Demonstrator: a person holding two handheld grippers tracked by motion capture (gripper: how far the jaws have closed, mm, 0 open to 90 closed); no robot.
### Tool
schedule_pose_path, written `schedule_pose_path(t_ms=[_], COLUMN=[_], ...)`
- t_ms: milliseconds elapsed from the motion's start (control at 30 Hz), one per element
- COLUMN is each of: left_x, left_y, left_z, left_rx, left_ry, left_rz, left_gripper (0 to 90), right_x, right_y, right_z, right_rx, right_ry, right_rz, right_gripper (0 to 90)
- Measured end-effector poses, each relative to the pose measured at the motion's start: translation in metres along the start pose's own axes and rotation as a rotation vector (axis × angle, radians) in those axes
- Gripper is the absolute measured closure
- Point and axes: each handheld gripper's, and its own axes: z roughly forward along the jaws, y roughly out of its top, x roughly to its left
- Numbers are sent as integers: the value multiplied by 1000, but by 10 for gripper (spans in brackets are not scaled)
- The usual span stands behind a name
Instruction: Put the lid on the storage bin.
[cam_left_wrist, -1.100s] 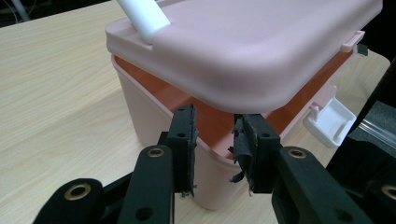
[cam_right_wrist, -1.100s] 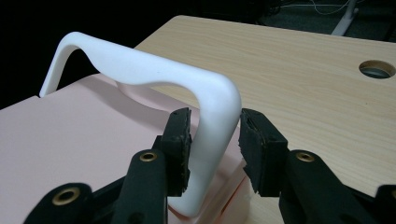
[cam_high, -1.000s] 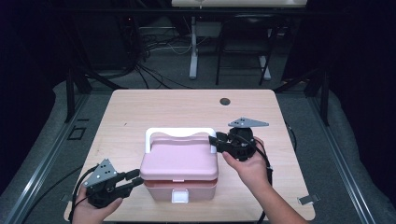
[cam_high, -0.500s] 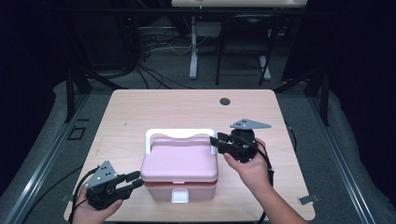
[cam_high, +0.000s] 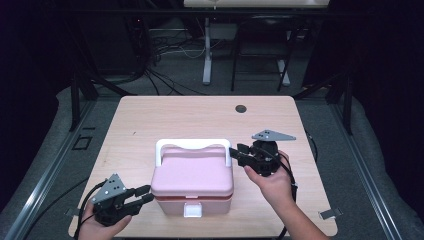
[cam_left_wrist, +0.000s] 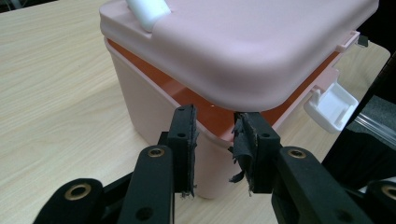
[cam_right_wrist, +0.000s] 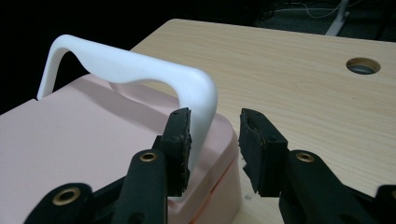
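A pink box with a white handle stands in the middle of the table, its white latch facing the near edge. My left gripper is at the box's near left corner, open. In the left gripper view its jaws flank the corner of the box just under the lid, where an orange rim shows. My right gripper is open at the handle's right end. In the right gripper view the handle drops beside the left pad.
The wooden table has a round cable hole at the back right. Dark floor, cables and metal stands lie beyond the far edge. The table's near edge runs close under both hands.
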Motion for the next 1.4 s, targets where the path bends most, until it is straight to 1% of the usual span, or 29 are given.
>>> schedule_pose_path(t_ms=[133, 467, 600, 667, 700, 833, 867, 1100, 1267, 1333, 1400], left_x=[1, 0, -1, -1, -1, -1, -1, 0, 1, 2, 3], left_y=[-1, -3, -5, -5, -6, -8, -9, -11, -12, -14, -15], left_z=[0, -2, -2, -2, -2, -1, -1, -1, 0, -1, -1], left_rx=[2, 7, 11, 13, 13, 18, 19, 27, 29, 42, 44], left_ry=[-3, -3, -3, -4, -4, -5, -6, -8, -9, -2, 2], left_rz=[6, 1, -4, -1, -9, -5, -11, -7, -17, -19, -23], left_gripper=[688, 688, 689, 689, 689, 689, 690, 690, 689, 689, 689], right_x=[-2, -6, -6, -5, -5, -4, -4, -7, -8, -8, -8], right_y=[-1, -4, -4, -4, -5, -5, -6, -11, -12, -12, -12], right_z=[-3, -6, -6, -6, -6, -6, -6, -4, -4, -4, -4], right_rx=[2, 0, 2, 4, 2, 2, 0, 3, 7, 6, 4], right_ry=[-4, -13, -15, -15, -15, -19, -18, -19, -19, -20, -19], right_rz=[13, 18, 14, 14, 10, 0, -1, 14, 20, 20, 22], right_gripper=[636, 632, 629, 629, 628, 628, 627, 627, 627, 627, 627])
